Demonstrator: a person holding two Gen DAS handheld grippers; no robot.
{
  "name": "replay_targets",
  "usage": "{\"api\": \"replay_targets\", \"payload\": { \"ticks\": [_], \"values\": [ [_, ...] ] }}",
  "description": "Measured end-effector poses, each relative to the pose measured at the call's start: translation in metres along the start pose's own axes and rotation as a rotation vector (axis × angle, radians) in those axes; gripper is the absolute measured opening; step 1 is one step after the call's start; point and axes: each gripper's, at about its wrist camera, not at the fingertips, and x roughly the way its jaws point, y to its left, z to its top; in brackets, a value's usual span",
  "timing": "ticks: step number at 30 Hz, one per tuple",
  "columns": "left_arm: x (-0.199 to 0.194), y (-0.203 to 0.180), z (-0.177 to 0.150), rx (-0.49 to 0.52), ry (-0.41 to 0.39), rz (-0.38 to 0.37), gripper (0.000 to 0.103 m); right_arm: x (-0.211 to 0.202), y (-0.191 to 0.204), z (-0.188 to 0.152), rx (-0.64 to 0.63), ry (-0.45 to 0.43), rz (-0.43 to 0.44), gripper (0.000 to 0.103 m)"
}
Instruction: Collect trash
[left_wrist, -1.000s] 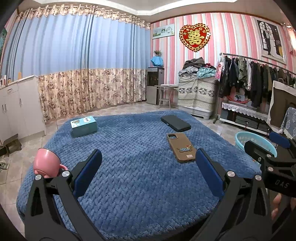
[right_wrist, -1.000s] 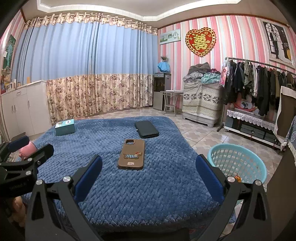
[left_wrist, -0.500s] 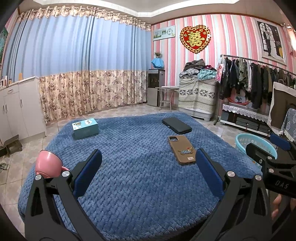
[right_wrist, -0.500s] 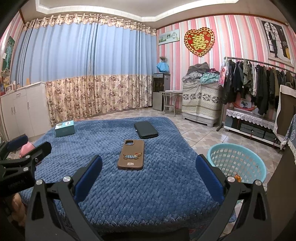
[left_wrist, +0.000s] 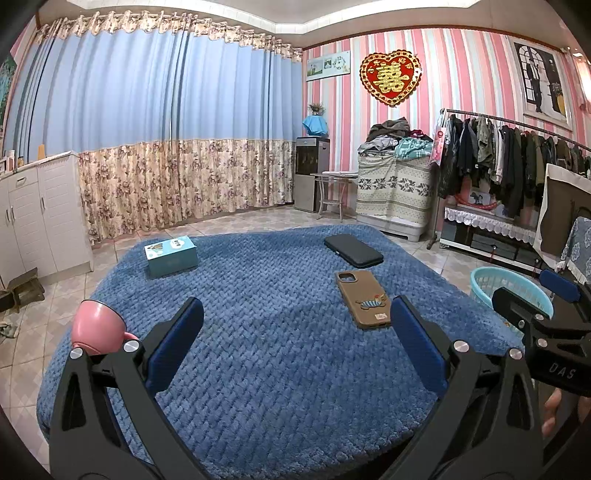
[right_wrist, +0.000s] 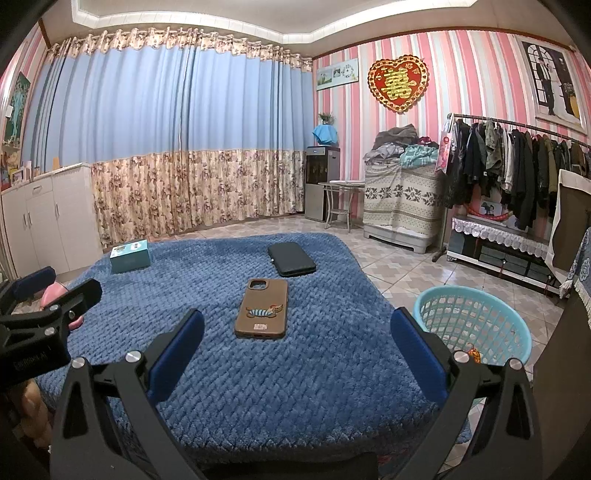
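Both views pulled back slightly; tools (left_wrist: 295, 332) (right_wrist: 295, 332) spread, empty.

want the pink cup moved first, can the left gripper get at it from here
Probably yes. The pink cup sits at the blanket's near-left edge, just left of the open left gripper, with nothing between them; it would need to swing left.

Both wrist cameras sit low and near, at the close edge of the blue blanket (left_wrist: 280, 332), facing across it toward the curtains (left_wrist: 147, 129) and striped wall. Left wrist view: stands leftward; right gripper (left_wrist: 532, 299) enters at right edge, basket (left_wrist: 480, 280) partly hidden behind it. Right wrist view: stands rightward; left gripper (right_wrist: 55, 291) at left edge, basket (right_wrist: 472, 295) lower right. Shared: blanket, phone (right_wrist: 263, 308), dark case (right_wrist: 291, 259), teal box (right_wrist: 130, 255), probably the pink cup (left_wrist: 96, 328).
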Motion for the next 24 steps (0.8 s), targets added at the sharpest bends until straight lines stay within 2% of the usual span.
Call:
{"api": "replay_targets", "payload": {
  "ticks": [24],
  "values": [
    [-0.0001,-0.0004,0.0015,0.002,-0.008,0.007,0.098,0.0006,0.0006,-0.0003,-0.002,0.0,0.0,0.099]
  ]
}}
